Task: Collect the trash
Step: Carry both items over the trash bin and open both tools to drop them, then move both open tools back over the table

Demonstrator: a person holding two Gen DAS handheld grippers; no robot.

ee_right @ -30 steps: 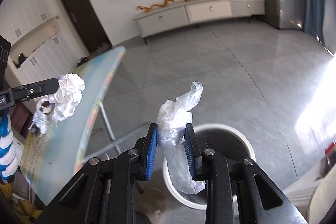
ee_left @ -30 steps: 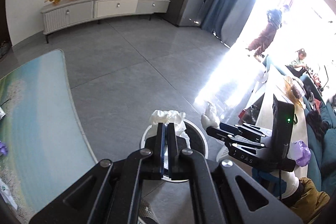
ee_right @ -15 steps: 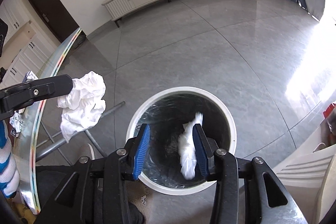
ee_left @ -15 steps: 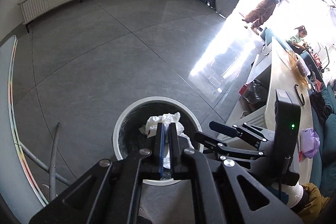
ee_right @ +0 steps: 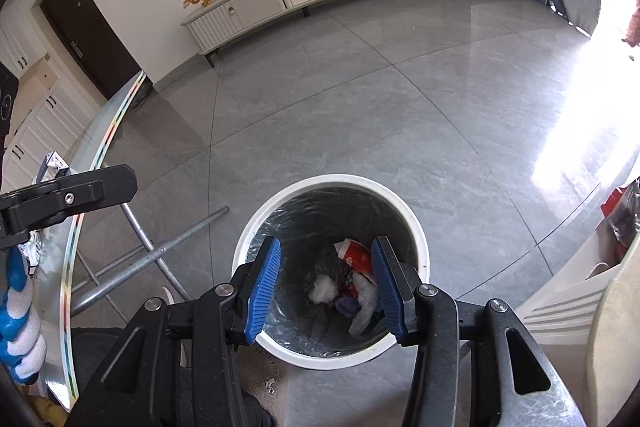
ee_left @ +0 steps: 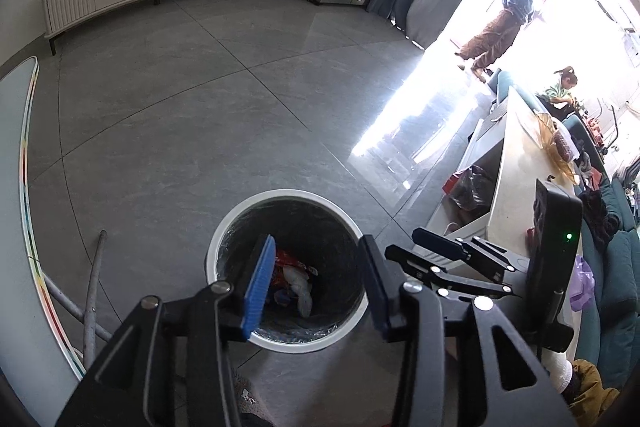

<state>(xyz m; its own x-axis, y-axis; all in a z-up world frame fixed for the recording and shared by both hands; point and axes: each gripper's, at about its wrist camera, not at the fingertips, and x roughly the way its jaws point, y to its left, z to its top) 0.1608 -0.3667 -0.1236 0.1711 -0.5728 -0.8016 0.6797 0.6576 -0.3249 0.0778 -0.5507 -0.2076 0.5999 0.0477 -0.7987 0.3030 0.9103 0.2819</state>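
Jaws just opened, both grippers empty; trash [ee_right: 356,283] below in bin [ee_right: 420,243].

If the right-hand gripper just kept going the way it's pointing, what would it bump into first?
Probably the trash at the bottom of the white bin: the right gripper hangs open above its mouth, nothing between. Depth is hard to judge.

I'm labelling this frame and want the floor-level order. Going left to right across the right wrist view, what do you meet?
Gloved hand → left tool → glass table edge → metal table legs → white trash bin → white chair.
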